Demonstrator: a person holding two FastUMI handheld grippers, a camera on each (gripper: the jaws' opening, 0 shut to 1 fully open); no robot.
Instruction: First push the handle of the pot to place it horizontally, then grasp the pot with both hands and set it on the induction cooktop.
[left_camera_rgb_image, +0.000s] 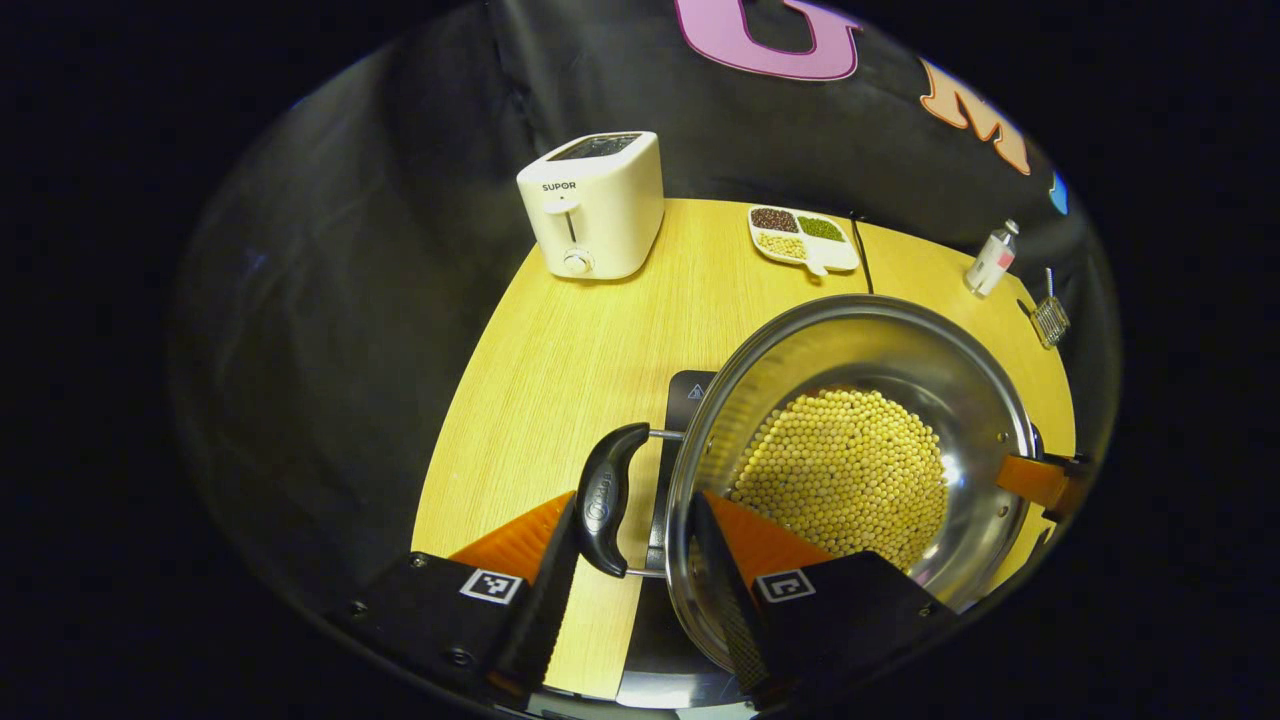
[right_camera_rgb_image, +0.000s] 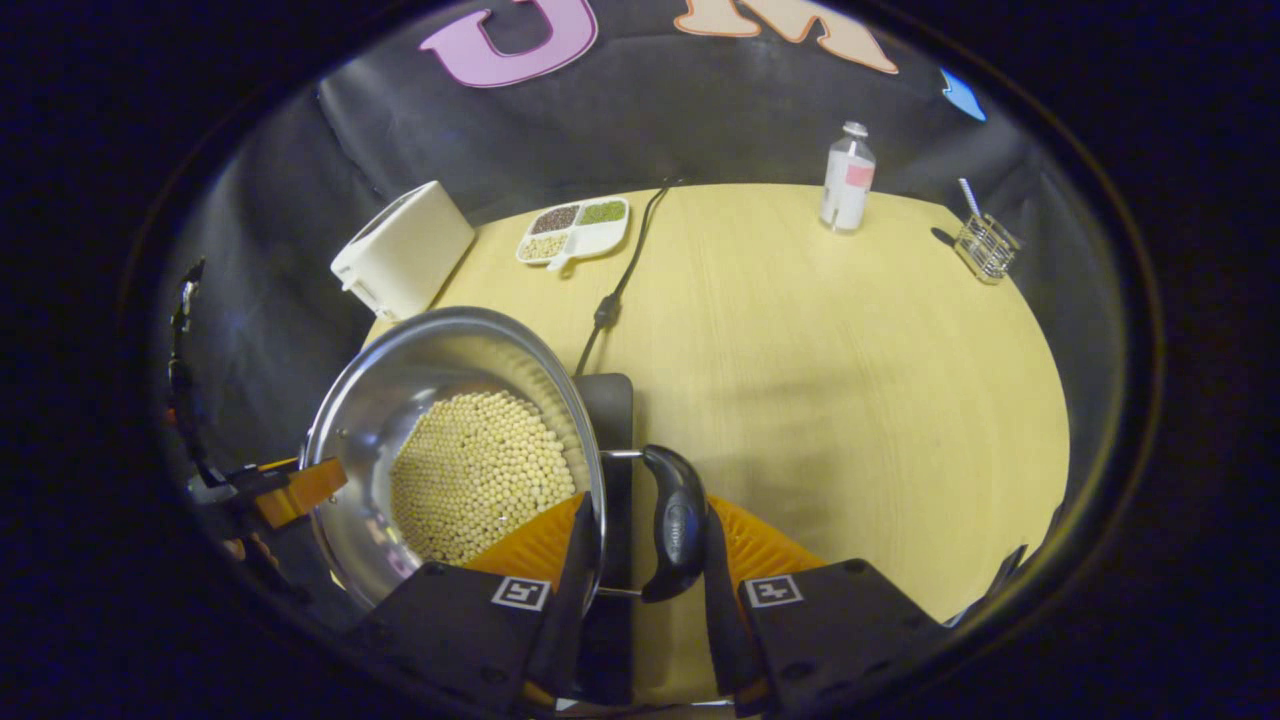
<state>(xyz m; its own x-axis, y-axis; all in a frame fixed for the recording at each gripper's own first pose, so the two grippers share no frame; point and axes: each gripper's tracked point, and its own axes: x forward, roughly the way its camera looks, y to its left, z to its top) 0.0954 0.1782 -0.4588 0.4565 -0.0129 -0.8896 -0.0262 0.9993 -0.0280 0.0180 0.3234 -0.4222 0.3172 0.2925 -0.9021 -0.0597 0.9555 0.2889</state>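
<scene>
The steel pot (left_camera_rgb_image: 850, 450), holding soybeans (left_camera_rgb_image: 845, 475), hangs over the black induction cooktop (left_camera_rgb_image: 690, 390) on the table (left_camera_rgb_image: 560, 350). The left gripper (left_camera_rgb_image: 640, 520) straddles one loop handle (left_camera_rgb_image: 603, 498) and the rim; the right gripper (right_camera_rgb_image: 645, 545) does likewise on the other handle (right_camera_rgb_image: 675, 520). I cannot tell whether either pair of fingers presses. Lower both sides level, centred on the cooktop.

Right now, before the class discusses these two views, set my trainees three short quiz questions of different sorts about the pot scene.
1. True or false: the pot holds yellow beans.
2. What does the left gripper straddle? A) the toaster B) the pot's rim and left handle C) the bottle
3. Fill in: the black slab under the pot is the induction ____.

Key: 1 true; 2 B; 3 cooktop.
</scene>
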